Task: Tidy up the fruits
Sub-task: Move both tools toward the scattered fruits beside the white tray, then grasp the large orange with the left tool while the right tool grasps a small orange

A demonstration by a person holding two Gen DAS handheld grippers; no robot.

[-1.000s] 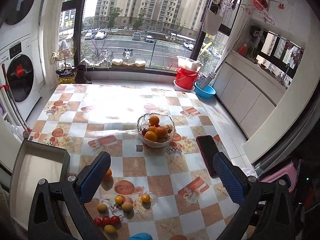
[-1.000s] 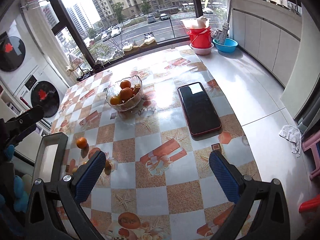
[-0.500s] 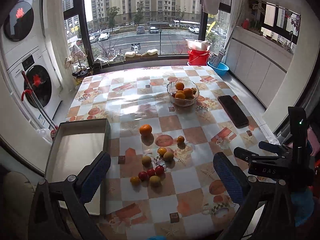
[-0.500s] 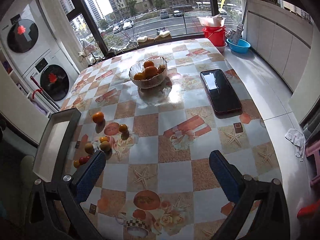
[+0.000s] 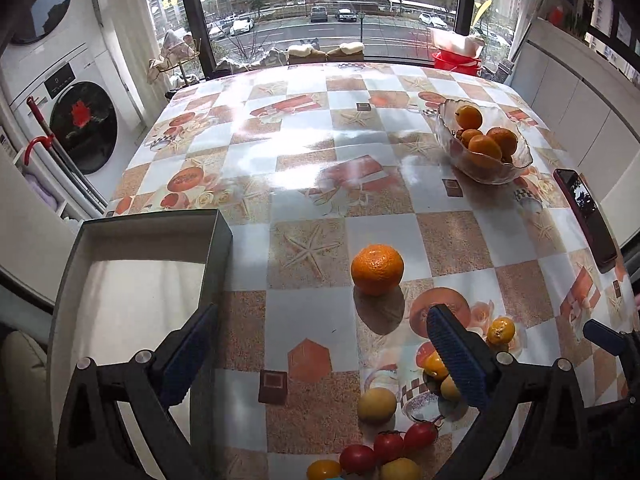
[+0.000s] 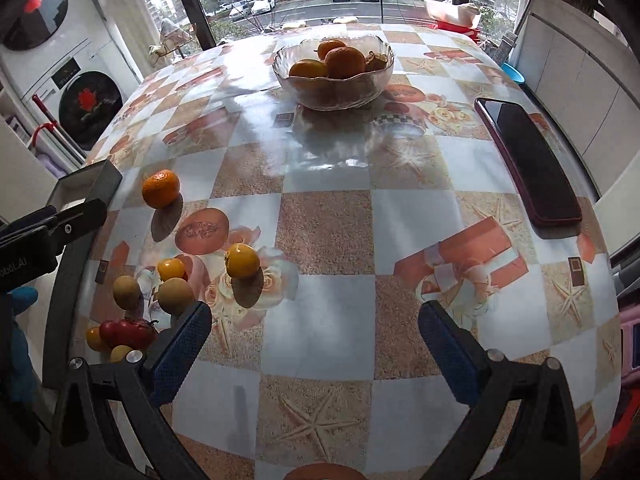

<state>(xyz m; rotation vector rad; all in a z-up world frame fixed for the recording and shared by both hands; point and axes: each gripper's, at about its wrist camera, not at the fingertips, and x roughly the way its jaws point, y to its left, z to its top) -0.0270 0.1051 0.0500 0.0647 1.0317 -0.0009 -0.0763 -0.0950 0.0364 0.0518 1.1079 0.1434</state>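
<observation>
Glossy checked oilcloth in orange, tan and white covers the worktop [image 5: 304, 184], which fills both views. A grey shallow tray [image 5: 132, 280] lies along its left edge, its inside bare. A clear glass bowl [image 6: 334, 80] stands toward the far side with several oranges piled in it, and a dark phone [image 6: 528, 164] lies flat near the right edge.

The left claw [image 5: 320, 356] hangs low over the near left part of the worktop, pointing forward and down, its blue-padded fingers spread wide with nothing between them; one finger sits over the tray's edge, the other over the loose fruit. The right claw [image 6: 316, 354] is held level over the near middle of the worktop, fingers likewise wide apart and empty.

A single mandarin [image 5: 377, 269] sits alone on the cloth, between the tray and the bowl. Nearer, a cluster of small fruit lies together: a small orange one [image 6: 242, 261] a little apart, two brownish-yellow round ones [image 6: 175, 296] side by side, and red cherry tomatoes [image 5: 386, 446] touching one another at the near edge, with small yellow ones beside them.
</observation>
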